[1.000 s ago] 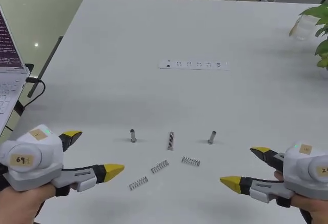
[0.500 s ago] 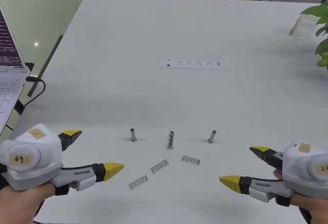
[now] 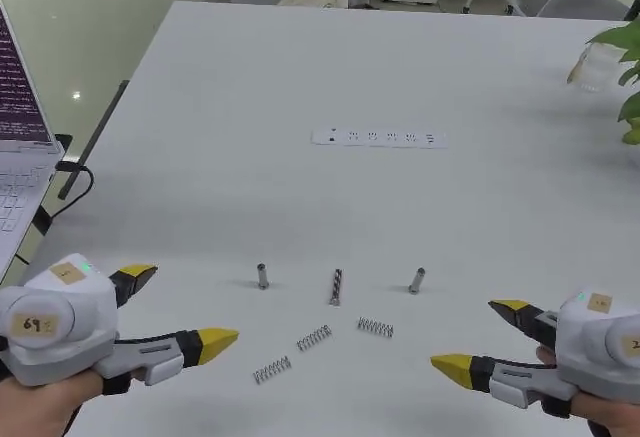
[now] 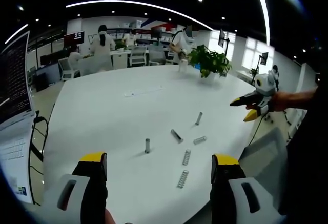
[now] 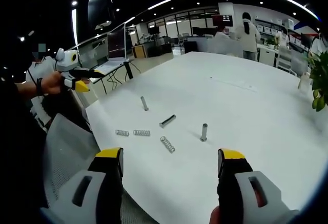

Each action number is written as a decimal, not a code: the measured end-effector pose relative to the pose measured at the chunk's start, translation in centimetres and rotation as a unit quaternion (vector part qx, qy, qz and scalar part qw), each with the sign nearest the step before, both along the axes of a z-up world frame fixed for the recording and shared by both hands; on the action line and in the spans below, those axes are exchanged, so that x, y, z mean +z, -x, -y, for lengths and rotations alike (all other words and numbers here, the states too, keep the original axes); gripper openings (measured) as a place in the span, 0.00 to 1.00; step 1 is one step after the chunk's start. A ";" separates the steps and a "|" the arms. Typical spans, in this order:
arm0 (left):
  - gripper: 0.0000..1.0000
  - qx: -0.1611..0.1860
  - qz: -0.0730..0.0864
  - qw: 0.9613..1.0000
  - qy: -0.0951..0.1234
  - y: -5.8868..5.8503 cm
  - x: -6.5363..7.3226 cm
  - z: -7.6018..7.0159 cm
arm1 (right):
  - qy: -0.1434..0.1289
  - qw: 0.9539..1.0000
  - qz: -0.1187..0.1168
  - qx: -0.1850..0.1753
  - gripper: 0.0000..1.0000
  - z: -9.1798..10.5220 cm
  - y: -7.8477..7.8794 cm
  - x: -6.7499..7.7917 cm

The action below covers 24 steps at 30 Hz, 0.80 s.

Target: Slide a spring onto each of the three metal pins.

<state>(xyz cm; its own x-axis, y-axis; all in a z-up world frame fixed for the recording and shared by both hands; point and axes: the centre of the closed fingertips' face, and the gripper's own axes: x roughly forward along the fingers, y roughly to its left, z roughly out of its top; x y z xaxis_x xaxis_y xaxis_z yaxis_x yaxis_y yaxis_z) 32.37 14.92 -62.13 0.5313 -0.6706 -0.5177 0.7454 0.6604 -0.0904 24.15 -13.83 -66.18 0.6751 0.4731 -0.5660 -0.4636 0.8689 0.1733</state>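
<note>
Three small metal pins sit in a row on the white table (image 3: 300, 77): the left pin (image 3: 262, 275) and the right pin (image 3: 417, 279) stand upright, and the middle pin (image 3: 336, 285) lies on its side. Three loose springs lie in front of them: one spring (image 3: 376, 327), a second spring (image 3: 314, 337) and a third spring (image 3: 271, 369). My left gripper (image 3: 178, 309) hovers open at the near left, holding nothing. My right gripper (image 3: 480, 337) hovers open at the near right, also holding nothing. In the left gripper view the pins (image 4: 147, 145) and springs (image 4: 186, 157) lie ahead of the jaws.
A white power strip (image 3: 378, 138) lies further back in the middle. A laptop (image 3: 20, 147) stands off the left edge with a cable (image 3: 75, 172). A green plant (image 3: 622, 67) is at the far right. Chairs stand beyond the far edge.
The head camera has tilted a little, so the whole picture sits lower. Both grippers stay open in about the same places, and the pins and springs have not moved.
</note>
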 end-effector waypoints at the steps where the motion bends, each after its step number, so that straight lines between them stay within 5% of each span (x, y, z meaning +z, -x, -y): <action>1: 0.81 0.000 0.000 1.000 -0.001 0.0 0.0 0.0 | -0.001 1.000 0.000 0.000 0.74 0.0 0.0 0.0; 24: 0.81 -0.004 -0.004 1.000 -0.001 0.1 -0.1 0.5 | -0.001 1.000 -0.004 -0.006 0.73 0.4 0.3 -0.4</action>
<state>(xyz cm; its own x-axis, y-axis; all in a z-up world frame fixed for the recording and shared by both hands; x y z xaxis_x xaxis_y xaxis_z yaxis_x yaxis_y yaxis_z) 32.25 14.45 -62.26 0.5215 -0.6737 -0.5236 0.7499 0.6547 -0.0954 23.85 -14.27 -66.57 0.6761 0.4663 -0.5705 -0.4514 0.8741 0.1794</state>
